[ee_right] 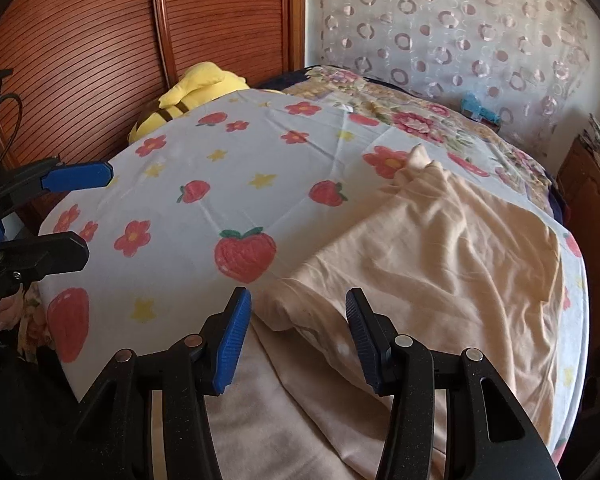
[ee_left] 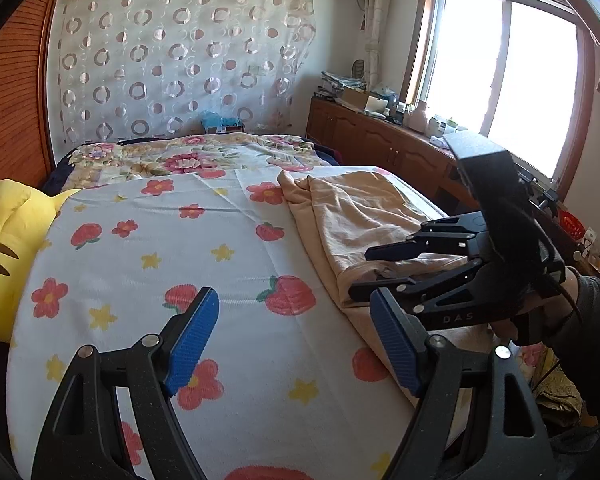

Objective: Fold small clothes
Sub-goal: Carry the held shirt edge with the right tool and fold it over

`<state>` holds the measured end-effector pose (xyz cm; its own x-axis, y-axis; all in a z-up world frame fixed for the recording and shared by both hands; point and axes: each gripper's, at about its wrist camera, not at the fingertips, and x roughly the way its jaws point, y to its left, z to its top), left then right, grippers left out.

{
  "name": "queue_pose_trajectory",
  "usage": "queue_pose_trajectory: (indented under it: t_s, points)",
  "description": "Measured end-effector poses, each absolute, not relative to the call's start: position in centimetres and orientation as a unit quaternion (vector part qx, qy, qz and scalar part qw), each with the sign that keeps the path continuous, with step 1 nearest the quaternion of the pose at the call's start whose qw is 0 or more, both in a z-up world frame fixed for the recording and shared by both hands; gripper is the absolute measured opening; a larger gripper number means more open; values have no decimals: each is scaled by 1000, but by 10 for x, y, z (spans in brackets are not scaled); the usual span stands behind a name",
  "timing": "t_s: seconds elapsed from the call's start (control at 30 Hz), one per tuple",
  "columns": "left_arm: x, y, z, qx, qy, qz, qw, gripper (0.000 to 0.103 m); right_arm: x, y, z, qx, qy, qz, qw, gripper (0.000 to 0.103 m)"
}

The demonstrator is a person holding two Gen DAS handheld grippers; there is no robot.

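A beige garment (ee_left: 356,208) (ee_right: 440,248) lies partly folded and wrinkled on the right half of a white sheet printed with strawberries and flowers (ee_left: 220,232) (ee_right: 260,168). My right gripper (ee_right: 297,294) (ee_left: 360,274) hovers at the garment's near folded edge. Its blue pads stand apart, with the fold lying between and below them, and they do not press on it. My left gripper (ee_left: 293,294) (ee_right: 98,211) is wide open over bare sheet, to the left of the garment, holding nothing.
A yellow plush toy (ee_left: 8,232) (ee_right: 196,88) sits at the bed's left side by a wooden wardrobe (ee_right: 100,40). A floral quilt (ee_left: 188,156) covers the far end. A cluttered wooden cabinet (ee_left: 380,136) runs under the window. A dark-sleeved hand (ee_left: 588,320) holds the right gripper.
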<state>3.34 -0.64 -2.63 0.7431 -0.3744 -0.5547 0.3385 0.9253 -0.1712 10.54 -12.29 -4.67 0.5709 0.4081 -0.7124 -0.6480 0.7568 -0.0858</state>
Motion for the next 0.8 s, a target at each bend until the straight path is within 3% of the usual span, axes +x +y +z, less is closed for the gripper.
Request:
queue_pose_trajectory:
  t_s: [0.27,0.33,0.37,0.57,0.8]
  points:
    - [33,-5,-28,-32,304,-191,933,79,123,-104,-62,-212,378,305,848,49]
    - [33,-5,-28,-32,304,-190,933,79,128,-109,-58,-200,378,310,849,16]
    - [34,-5,-28,-32,305,-191,932,79,131,-111,-56,-196,378,312,849,11]
    - [34,-5,-32,-31,309,-194,931,79,132,-146,-15,-173,332,299,878,7]
    - [33,-9,-33,-29,310,-196,930,79,176,-197,30,-197,286,162,924,6]
